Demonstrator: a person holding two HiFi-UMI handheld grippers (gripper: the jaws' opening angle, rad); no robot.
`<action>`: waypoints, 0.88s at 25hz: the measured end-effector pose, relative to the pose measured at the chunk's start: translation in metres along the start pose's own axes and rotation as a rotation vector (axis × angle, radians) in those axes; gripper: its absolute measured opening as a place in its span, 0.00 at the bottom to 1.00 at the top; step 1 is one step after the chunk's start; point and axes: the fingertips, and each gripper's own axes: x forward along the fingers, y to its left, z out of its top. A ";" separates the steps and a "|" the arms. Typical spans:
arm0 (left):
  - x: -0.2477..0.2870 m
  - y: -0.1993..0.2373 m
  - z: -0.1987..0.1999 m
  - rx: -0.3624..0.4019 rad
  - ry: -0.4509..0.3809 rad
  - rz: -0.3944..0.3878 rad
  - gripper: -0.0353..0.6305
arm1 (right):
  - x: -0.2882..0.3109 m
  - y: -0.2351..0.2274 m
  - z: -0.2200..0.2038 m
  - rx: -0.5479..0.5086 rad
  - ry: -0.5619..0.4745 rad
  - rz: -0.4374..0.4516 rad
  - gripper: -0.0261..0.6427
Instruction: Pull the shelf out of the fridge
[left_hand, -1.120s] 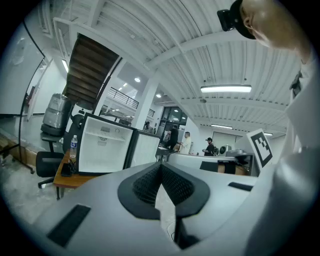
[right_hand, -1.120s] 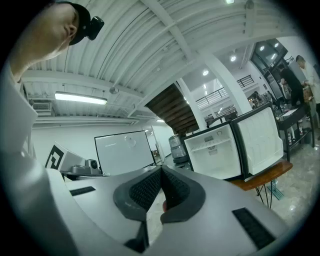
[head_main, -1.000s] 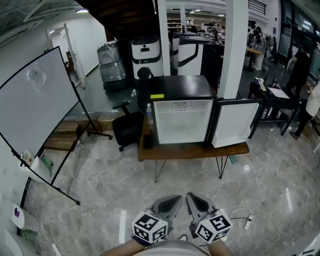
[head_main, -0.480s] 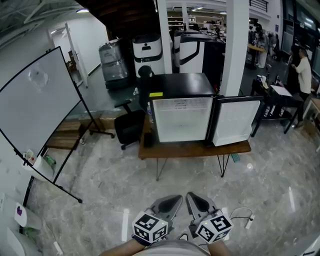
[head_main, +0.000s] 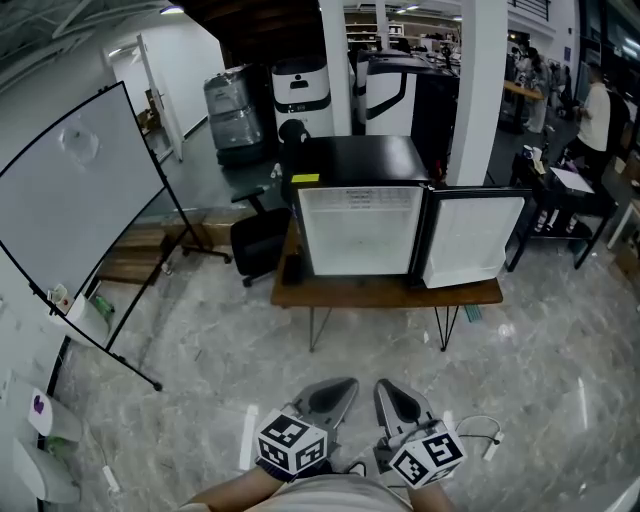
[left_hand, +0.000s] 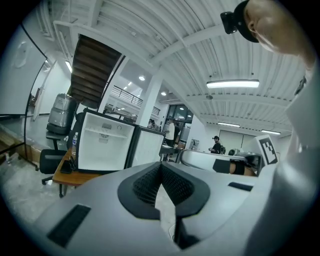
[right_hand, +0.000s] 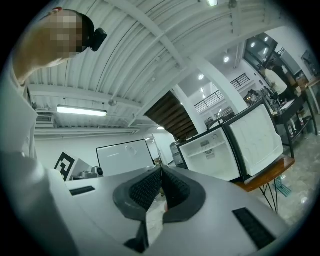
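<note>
Jaws on both units are closed pad to pad with nothing between them: the left gripper (left_hand: 161, 165) and the right gripper (right_hand: 161, 169) each show their ribbed pads meeting at the tip. In the head view both are held side by side, close to the person's body and low over the marble floor (head_main: 200, 370).

Task item location: the fridge (head_main: 355, 230) stands on a wooden table (head_main: 385, 293) well apart from both grippers, with its door (head_main: 470, 240) swung open to the right. A thin line across the upper interior is taken to be the shelf (right_hand: 206, 150) (detail is too small to confirm its mounting). The shelf is judged not yet reached.

Hazards noted:
- Closed jaws arriving at the shelf edge would push it back rather than take it; they need to open on approach.
- The fridge sits loose on the table, so a hard or one-sided pull could drag the cabinet forward or rack the shelf in its runners.
- An office chair (head_main: 260, 245) at the table's left end and a cable (head_main: 480, 432) on the floor near the right gripper could foul the approach.
</note>
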 end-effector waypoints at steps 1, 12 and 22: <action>0.004 0.002 0.000 -0.010 0.002 -0.001 0.06 | 0.000 -0.004 0.001 0.001 -0.003 -0.004 0.06; 0.076 0.056 0.016 -0.001 0.012 -0.038 0.06 | 0.058 -0.061 0.007 0.001 -0.005 -0.052 0.06; 0.173 0.171 0.061 -0.013 0.018 -0.112 0.06 | 0.191 -0.123 0.043 -0.026 -0.055 -0.102 0.07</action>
